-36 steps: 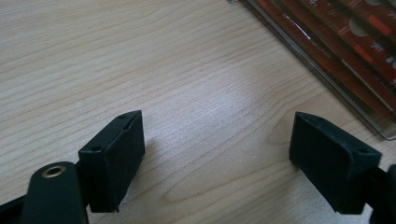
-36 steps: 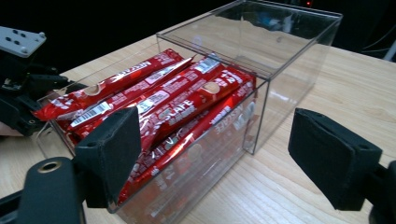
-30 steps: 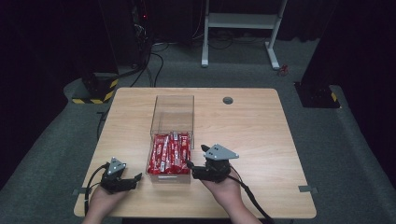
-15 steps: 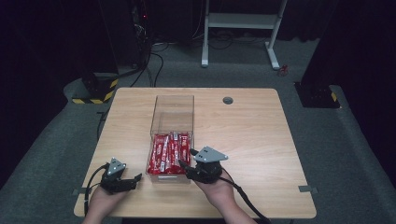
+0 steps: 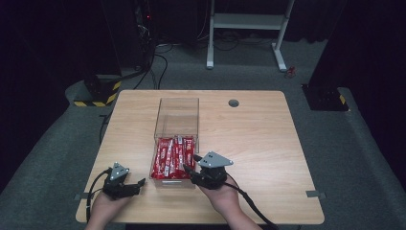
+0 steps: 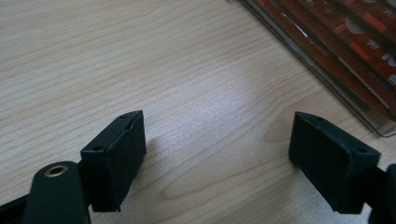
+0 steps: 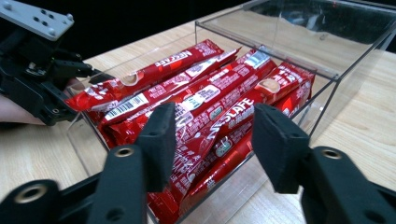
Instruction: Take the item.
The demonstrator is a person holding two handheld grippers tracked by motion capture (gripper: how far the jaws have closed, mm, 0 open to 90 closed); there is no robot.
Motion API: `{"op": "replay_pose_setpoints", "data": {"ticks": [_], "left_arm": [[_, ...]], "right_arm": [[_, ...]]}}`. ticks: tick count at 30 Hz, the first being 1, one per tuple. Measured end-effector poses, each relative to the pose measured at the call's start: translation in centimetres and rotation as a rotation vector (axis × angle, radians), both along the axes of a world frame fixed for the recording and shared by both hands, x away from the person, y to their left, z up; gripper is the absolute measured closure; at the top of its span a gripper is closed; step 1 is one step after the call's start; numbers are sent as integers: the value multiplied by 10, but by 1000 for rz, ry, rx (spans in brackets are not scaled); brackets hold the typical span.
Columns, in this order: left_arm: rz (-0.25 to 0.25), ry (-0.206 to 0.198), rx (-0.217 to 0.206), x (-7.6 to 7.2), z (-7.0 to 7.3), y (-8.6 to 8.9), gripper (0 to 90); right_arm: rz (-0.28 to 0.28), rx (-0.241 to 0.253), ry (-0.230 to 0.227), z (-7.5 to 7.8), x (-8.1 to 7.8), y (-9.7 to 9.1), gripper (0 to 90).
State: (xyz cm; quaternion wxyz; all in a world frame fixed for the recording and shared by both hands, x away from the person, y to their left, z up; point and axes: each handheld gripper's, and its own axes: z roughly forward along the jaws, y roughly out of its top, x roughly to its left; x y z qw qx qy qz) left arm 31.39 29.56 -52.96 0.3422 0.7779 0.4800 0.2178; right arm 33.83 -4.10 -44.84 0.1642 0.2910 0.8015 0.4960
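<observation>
the right claw [image 7: 212,135] sits low in the middle of the right gripper view, its two black jaws half spread and just now closing in, with the top red foil snack stick [image 7: 219,128] of the pile running between them; the pads do not yet press on the wrapper, so it is still released rather than grasping. in the high view the right claw [image 5: 189,168] lies at lower centre, at the near right corner of the clear plastic open-topped box [image 5: 176,111], a touch nearer the box than a second ago, when its jaws stood much wider. that narrowing over one wrapper reads as the start of a pick: the claw looks lined up on one stick and should only need to finish the squeeze before lifting

the red sticks [image 5: 173,155] lie packed side by side, lengthwise, in the near half of the box, while its far half is bare. the box stands at the middle of the pale wooden surface [image 5: 268,143], a little left of centre

the left claw [image 6: 219,163] is released, jaws wide over bare wood with nothing between them; the box corner shows at the upper right of its view. in the high view the left claw [image 5: 139,183] rests at lower left, just beside the box's near left corner, where it was a second ago
</observation>
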Motion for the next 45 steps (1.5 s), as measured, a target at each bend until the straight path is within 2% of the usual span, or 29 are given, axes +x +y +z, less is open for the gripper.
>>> {"op": "replay_pose_setpoints", "data": {"ticks": [1, 4, 7, 8, 10, 13, 26, 31, 32, 45], "left_arm": [[0, 0, -1, 0, 0, 0, 192], [1, 4, -8, 0, 0, 0, 192], [1, 4, -8, 0, 0, 0, 192], [1, 4, -8, 0, 0, 0, 192], [1, 3, -8, 0, 0, 0, 192], [0, 3, -6, 0, 0, 0, 192], [-2, 7, -9, 1, 0, -1, 190], [-2, 7, -9, 1, 0, -1, 190], [-2, 7, -9, 1, 0, -1, 190], [-7, 1, 4, 0, 0, 0, 191]], "right_arm": [[0, 0, 0, 0, 0, 0, 524], [0, -9, 5, -2, 3, 5, 627], [-7, -11, 9, -3, 5, 6, 680], [-13, -5, 23, -4, 6, 5, 739], [-13, 1, 33, -4, 6, 5, 761], [-6, 11, 41, -2, 6, 4, 893], [-23, 19, -3, 8, -3, 1, 900], [-21, 30, -29, 15, -6, -2, 900], [-20, 34, -46, 18, -8, -3, 900], [-15, 34, -66, 23, -12, -6, 900]]}}
